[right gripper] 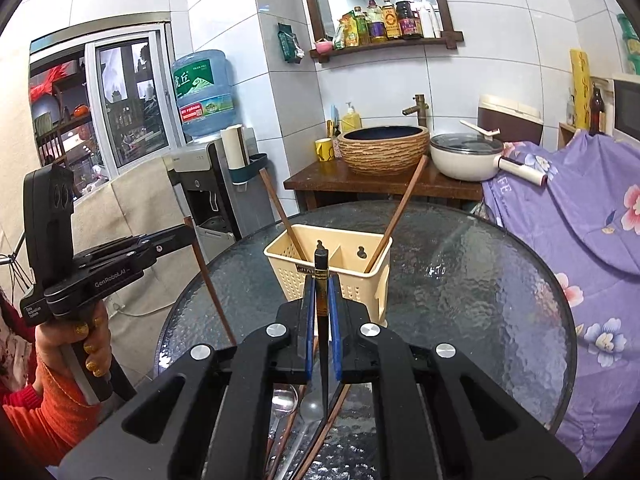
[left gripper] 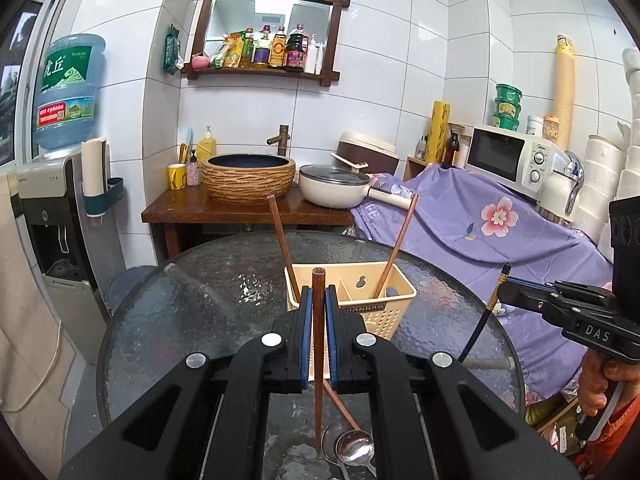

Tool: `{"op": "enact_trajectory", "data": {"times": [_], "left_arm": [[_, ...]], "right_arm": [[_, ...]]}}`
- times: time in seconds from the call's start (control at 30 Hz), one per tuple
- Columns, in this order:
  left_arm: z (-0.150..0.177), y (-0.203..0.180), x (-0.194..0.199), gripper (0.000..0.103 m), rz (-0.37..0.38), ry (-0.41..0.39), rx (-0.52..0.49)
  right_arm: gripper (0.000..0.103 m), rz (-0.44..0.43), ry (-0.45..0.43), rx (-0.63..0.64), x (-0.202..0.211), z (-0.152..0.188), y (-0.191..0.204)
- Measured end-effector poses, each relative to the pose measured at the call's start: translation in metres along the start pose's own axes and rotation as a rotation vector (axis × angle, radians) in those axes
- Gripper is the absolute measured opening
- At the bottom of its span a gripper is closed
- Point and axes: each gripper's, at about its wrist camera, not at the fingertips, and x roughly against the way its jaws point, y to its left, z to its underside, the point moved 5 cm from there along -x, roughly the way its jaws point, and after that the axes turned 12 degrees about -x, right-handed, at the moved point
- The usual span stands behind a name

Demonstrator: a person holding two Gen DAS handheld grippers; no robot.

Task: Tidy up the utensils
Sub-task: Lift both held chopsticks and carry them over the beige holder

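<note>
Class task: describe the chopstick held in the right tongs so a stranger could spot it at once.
Find the round glass table and the cream basket on it. Just in front, the right tongs pinch one chopstick upright. It is black with a gold band, unlike the plain brown ones.

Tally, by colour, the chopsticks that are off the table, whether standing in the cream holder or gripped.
Brown wooden chopsticks: 3 (two in the holder, one gripped)
Black chopstick: 1 (gripped)
Total: 4
</note>
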Motion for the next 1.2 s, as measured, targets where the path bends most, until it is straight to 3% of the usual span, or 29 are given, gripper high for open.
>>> {"op": "enact_trajectory", "data": {"times": [0.37,0.6,0.77,0.93,1.2], "left_arm": [[-0.016,-0.002,-0.002,0.007,-0.011,-0.022,-0.029],[-0.030,-0.010,0.000,0.007,0.027,-0.034,-0.054],[-0.057,-0.011,0.010,0.007,0.067,-0.067,-0.068],[-0.103,-0.008,0.019,0.007,0.103,-0.112,-0.063],[-0.168,0.009,0.004,0.007,0.037,-0.139,-0.047]], "right_arm": [[0.007,0.001,0.009,0.034,-0.007,-0.011,0.008],[0.007,-0.029,0.036,0.020,-0.009,-0.026,0.008],[0.007,-0.073,0.024,0.019,0.000,-0.056,0.016],[0.007,-0.095,-0.009,0.007,0.008,-0.097,0.025],[0.007,-0.064,-0.110,-0.013,0.015,-0.176,0.035]]}}
